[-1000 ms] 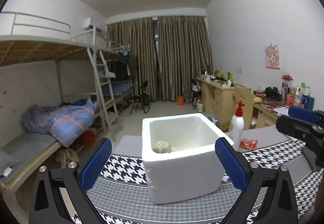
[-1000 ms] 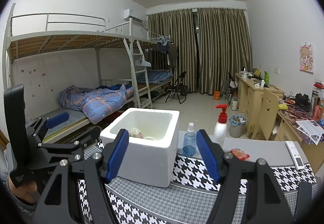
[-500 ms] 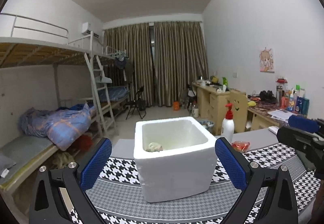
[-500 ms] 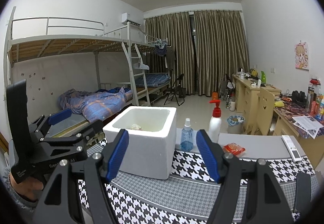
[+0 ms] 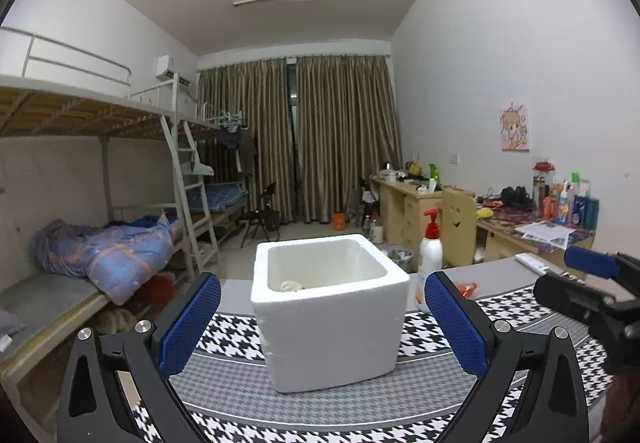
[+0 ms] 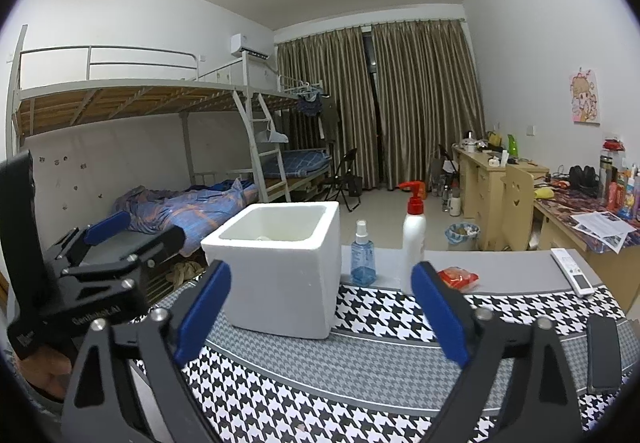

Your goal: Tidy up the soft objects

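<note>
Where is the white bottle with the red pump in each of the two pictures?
Left wrist view: the pump bottle stands right of centre, just right of the white foam box.
Right wrist view: the pump bottle stands near centre, right of the small blue spray bottle.
Shared landmark: the white foam box on the houndstooth cloth.

The pale soft object (image 5: 292, 285) in the foam box (image 5: 328, 327) shows only partly — its kind is unclear. The red packet (image 6: 458, 278) sits partly behind a gripper finger — label unreadable.

Pale soft lump (image 5: 292, 285) inside white foam box (image 5: 332, 327)
</note>
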`<state>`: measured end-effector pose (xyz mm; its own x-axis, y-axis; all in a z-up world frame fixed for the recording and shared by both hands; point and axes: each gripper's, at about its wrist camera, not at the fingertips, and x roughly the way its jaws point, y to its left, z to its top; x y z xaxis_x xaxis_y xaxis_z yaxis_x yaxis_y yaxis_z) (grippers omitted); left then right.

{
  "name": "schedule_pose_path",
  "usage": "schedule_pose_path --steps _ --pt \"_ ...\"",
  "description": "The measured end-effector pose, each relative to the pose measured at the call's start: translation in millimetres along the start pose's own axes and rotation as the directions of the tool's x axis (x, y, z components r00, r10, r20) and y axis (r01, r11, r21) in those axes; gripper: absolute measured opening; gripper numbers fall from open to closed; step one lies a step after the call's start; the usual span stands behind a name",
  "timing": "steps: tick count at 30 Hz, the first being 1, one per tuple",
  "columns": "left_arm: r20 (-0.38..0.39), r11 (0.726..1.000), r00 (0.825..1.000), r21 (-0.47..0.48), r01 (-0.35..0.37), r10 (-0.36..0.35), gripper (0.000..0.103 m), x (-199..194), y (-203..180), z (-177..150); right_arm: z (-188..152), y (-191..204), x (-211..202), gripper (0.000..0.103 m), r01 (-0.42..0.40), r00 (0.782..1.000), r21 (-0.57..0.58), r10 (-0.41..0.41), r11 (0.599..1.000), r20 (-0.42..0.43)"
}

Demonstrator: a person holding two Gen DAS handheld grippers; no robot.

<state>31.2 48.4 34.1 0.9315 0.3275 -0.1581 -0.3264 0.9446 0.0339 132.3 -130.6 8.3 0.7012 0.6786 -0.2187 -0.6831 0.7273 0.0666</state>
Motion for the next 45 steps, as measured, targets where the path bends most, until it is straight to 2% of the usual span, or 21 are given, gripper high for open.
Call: schedule_pose_path --steps 5,20,30,45 --pt "0.023 1.000 1.000 -0.017 -0.001 0.002 0.102 -9.3 2.4 -2.2 -9.6 0.6 -4.8 0.100 0.019 1.000 -0.007 -0.019 1.000 0.016" --pt "0.017 1.000 1.000 -0.028 0.015 -0.014 0.102 -20.1 -1.7 -25.1 -24.3 -3.2 -6.1 0.100 0.056 0.998 0.008 -0.056 0.998 0.009" --pt "-0.011 0.999 0.999 -0.023 0.042 -0.042 0.102 -21.4 -6.3 -32.4 -30.2 -0.9 -15.2 0.100 0.077 0.997 0.008 -0.077 0.997 0.018" --pt "-0.044 0.999 0.998 -0.021 0.042 -0.043 0.102 -20.2 -7.2 -38.8 -38.3 -3.7 -17.2 0.101 0.075 0.997 0.016 -0.075 0.997 0.009"
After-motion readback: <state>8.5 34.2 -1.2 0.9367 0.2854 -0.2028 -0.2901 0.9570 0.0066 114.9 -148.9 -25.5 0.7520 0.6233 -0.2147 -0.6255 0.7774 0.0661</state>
